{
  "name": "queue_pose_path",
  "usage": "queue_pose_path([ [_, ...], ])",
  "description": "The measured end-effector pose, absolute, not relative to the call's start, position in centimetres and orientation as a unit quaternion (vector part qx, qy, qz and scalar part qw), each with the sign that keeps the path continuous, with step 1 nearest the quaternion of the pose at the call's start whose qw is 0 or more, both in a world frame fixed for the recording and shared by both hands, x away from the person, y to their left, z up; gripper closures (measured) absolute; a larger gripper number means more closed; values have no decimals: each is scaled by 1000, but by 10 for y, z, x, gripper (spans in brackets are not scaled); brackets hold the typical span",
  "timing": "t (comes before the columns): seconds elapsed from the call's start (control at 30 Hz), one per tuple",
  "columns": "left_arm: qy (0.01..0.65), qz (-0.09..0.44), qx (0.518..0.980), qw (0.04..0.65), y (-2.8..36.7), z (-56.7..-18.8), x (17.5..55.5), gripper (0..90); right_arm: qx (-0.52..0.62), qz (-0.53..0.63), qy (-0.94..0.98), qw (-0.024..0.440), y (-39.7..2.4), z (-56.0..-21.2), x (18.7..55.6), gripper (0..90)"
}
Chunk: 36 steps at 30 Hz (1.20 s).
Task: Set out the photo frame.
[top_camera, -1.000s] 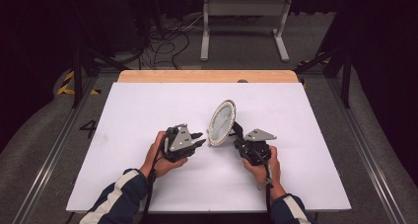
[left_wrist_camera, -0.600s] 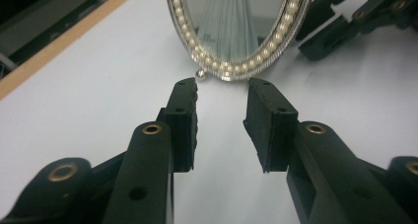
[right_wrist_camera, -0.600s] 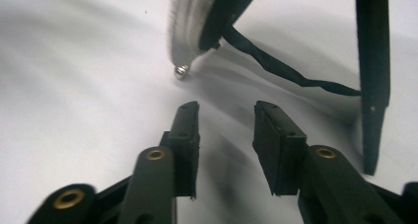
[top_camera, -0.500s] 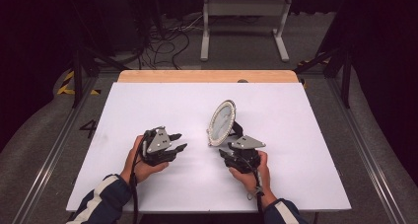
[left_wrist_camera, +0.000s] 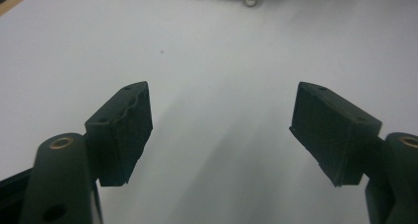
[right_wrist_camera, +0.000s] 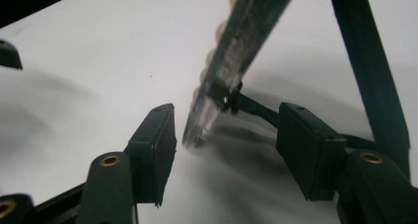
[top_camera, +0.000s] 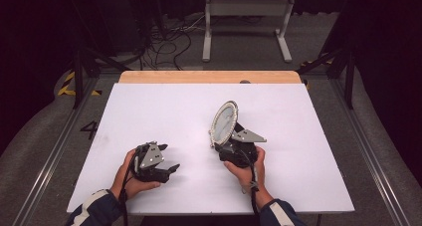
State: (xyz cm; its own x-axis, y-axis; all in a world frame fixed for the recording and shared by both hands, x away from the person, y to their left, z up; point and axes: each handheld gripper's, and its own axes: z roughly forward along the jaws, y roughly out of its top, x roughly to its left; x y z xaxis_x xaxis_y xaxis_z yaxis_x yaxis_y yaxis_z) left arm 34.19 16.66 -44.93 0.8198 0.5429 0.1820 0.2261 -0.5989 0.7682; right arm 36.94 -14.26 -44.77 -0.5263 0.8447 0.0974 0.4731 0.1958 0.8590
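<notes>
The right gripper's (top_camera: 225,145) fingers (right_wrist_camera: 155,145) have just been opening, its jaws spread either side of the mirror's (top_camera: 224,122) lower edge without pressing it. The mirror stands propped at mid-worktop (top_camera: 164,111), apparently placed. The left gripper (top_camera: 169,170), just opening and empty, sits well apart; only withdrawal seems left.

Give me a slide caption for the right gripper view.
Open right claw straddles the edge of an upright oval bead-rimmed mirror on the white table.
</notes>
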Motion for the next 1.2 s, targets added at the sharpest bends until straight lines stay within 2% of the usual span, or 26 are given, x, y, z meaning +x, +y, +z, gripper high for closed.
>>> queue_pose_path([
  [0.1,231,206,868,389,171,-450,340,218,448,459,740,203,-138,-447,375,416],
  [0.4,250,220,861,385,185,-449,333,196,456,470,728,201,-136,-441,385,518],
  [0.53,256,214,861,383,185,-452,332,196,448,474,731,199,-133,-440,384,610],
  [0.9,249,200,873,369,176,-458,332,200,433,469,748,180,-141,-439,383,629],
  [1.0,246,199,874,369,174,-458,331,198,428,470,753,170,-147,-438,383,672],
  [1.2,249,206,869,373,177,-455,331,193,421,470,759,160,-151,-437,383,701],
])
